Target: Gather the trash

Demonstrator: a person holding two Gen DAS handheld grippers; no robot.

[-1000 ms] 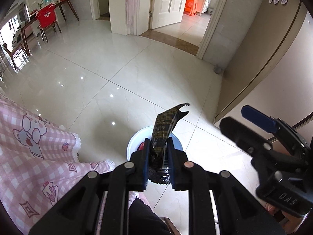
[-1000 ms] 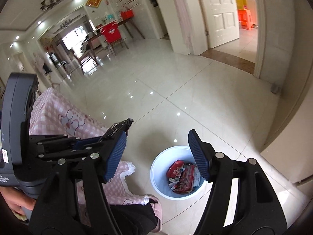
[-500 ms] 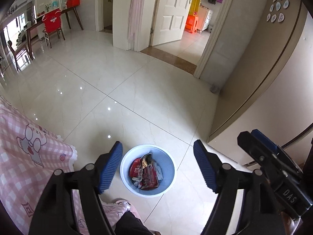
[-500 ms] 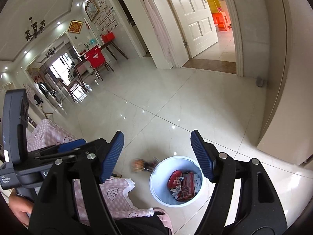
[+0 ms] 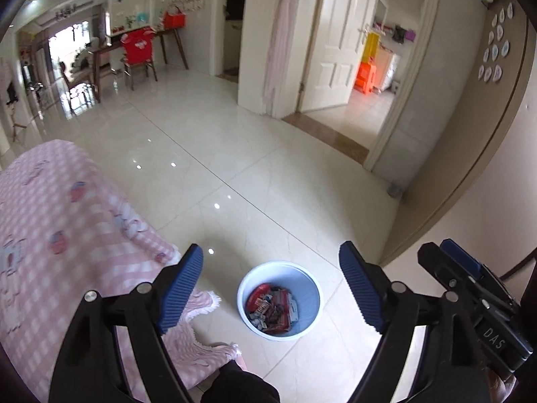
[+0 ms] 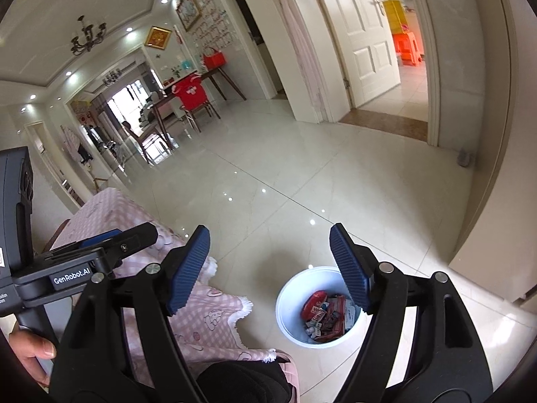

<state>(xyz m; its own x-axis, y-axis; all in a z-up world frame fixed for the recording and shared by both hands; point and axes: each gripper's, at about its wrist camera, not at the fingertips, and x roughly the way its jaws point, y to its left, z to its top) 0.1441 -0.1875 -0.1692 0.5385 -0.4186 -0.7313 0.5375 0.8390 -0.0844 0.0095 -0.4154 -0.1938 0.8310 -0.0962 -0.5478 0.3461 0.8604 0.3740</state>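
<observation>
The white bin [image 5: 280,300] on the glossy tiled floor [image 5: 255,168] holds red snack wrappers [image 5: 273,309], beside the pink checked tablecloth's [image 5: 67,221] edge. Left gripper [image 5: 272,288] and right gripper [image 6: 268,268] are both released, empty.

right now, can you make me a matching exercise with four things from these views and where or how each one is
Things:
1. left gripper
2. white bin
3. pink checked cloth
4. red chair

States or places:
A. draped over furniture to the left of the bin
B. open, nothing between its fingers
C. on the floor tiles, holding wrappers
D. far across the room at a dark table

Pairs: 1-B, 2-C, 3-A, 4-D
</observation>
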